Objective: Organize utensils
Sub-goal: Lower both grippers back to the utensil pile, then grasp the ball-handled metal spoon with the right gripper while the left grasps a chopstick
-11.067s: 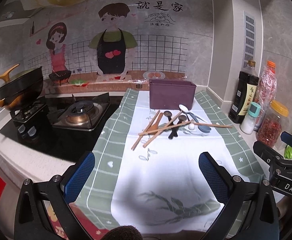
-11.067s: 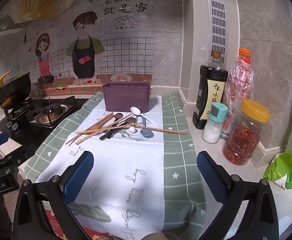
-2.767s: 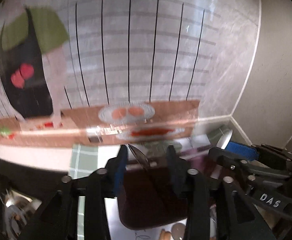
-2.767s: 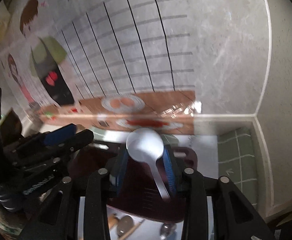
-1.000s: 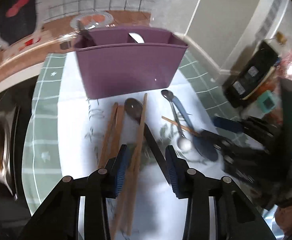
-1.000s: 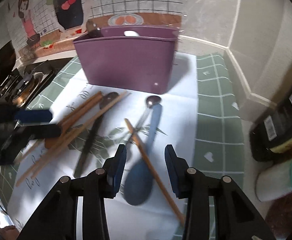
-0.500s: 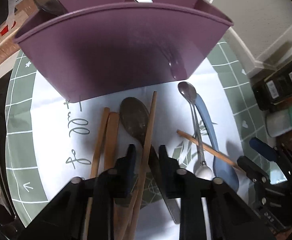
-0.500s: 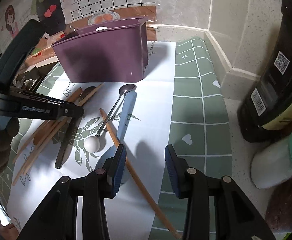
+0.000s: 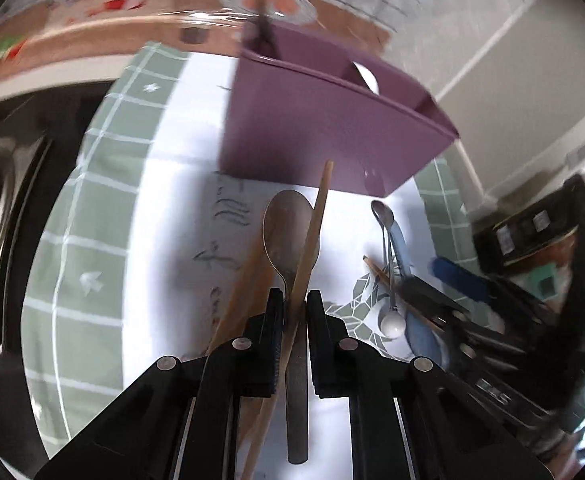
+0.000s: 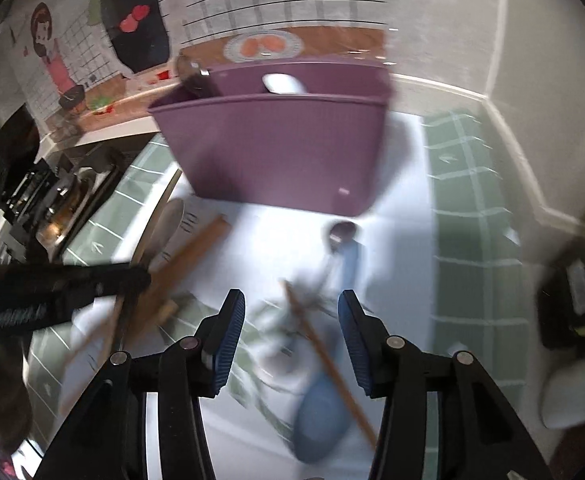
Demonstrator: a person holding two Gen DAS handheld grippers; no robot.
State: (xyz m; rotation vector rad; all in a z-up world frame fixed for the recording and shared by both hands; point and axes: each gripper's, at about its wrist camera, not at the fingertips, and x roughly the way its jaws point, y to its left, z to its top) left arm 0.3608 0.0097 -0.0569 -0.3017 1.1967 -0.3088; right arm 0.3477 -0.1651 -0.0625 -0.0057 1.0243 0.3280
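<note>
Left tongs (image 9: 294,305) closing, wooden chopstick (image 9: 310,240) and spoon handle between.

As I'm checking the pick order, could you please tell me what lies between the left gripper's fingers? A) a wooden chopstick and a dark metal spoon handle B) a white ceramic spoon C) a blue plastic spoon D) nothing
A: the left gripper is closing its fingers around the light wooden chopstick and the dark metal spoon handle.

Grey speckled wall (image 10: 432,8) at 12 o'clock, cartoon-cook mural (image 10: 132,20) at 10 o'clock. Gas stove (image 10: 64,200) at 9 o'clock. Green-and-white checked cloth (image 9: 92,208) over counter. Dark sauce bottle (image 10: 576,292) at 3 o'clock.
</note>
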